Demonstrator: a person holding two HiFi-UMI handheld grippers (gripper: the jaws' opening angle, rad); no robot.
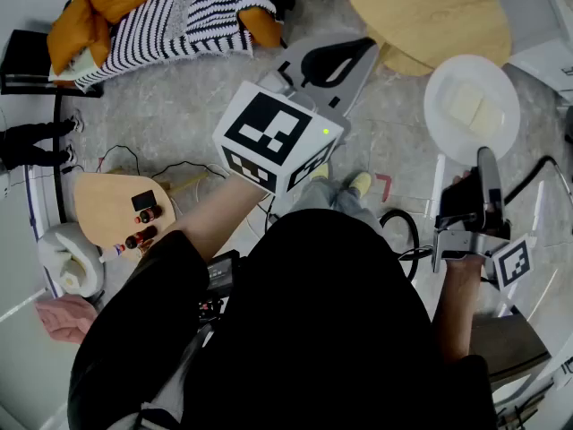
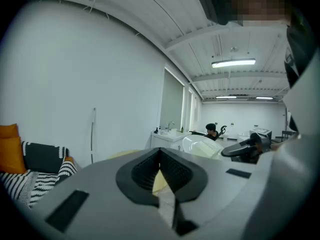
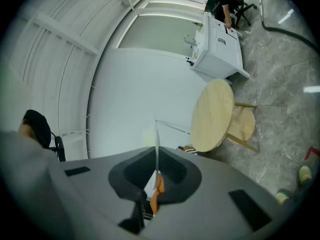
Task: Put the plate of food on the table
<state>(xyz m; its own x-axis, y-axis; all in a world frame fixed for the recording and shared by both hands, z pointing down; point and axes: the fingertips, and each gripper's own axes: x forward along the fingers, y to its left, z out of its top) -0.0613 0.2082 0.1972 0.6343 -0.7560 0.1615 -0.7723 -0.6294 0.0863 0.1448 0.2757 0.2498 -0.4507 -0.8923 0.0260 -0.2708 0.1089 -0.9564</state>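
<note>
A white plate (image 1: 472,107) carrying pale slices of food (image 1: 474,104) hangs above the floor, to the right of and just below the round wooden table (image 1: 425,12). My right gripper (image 1: 486,161) is shut on the plate's near rim. In the right gripper view the plate (image 3: 156,141) shows edge-on as a thin white line between the jaws of the right gripper (image 3: 156,156), with the table (image 3: 212,116) ahead. My left gripper (image 1: 333,59) hovers left of the plate, shut and holding nothing. The left gripper view looks past its closed left gripper (image 2: 160,154) to the plate (image 2: 202,146).
A lower wooden stool (image 3: 243,125) stands by the table. A seat with a striped blanket and orange cushions (image 1: 170,12) sits at the upper left. A small wooden side table with bottles (image 1: 112,206) and cables lie on the floor. A white sink counter (image 3: 217,46) stands farther back.
</note>
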